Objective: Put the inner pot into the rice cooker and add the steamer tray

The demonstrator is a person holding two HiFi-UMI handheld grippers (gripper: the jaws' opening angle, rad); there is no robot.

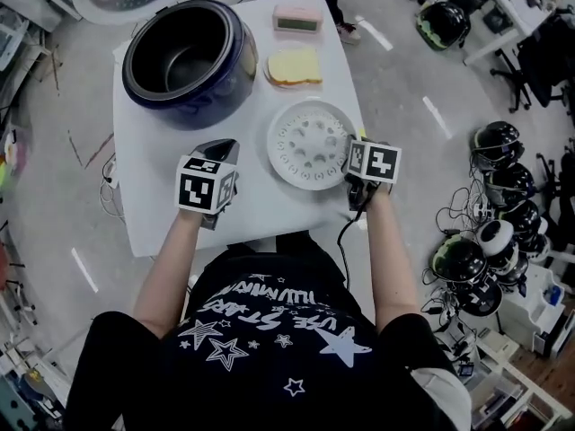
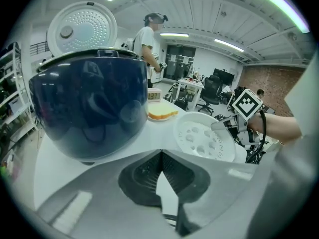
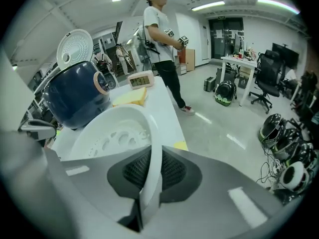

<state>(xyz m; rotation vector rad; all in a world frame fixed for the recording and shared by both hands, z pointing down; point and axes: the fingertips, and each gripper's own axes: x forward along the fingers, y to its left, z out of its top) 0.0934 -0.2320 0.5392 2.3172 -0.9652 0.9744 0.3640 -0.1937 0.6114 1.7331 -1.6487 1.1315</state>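
— Steamer tray [image 1: 310, 142], found where?
— Lay flat on the desk [image 1: 162, 187], near rim pinched tight between the jaws of the right gripper [image 1: 352, 162].
— And the left gripper [image 1: 218, 153]?
— Kept jaws pressed together, nothing between them. Faced the rice cooker [image 1: 226, 83] just ahead, tray off to its right.
— Inner pot [image 1: 184, 65]?
— Sat inside the cooker, ahead of the left gripper.

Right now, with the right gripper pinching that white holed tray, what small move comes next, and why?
Probably lift the steamer tray clear of the table and toward the rice cooker: the right gripper is shut on its rim, and the cooker stands open, lid up.
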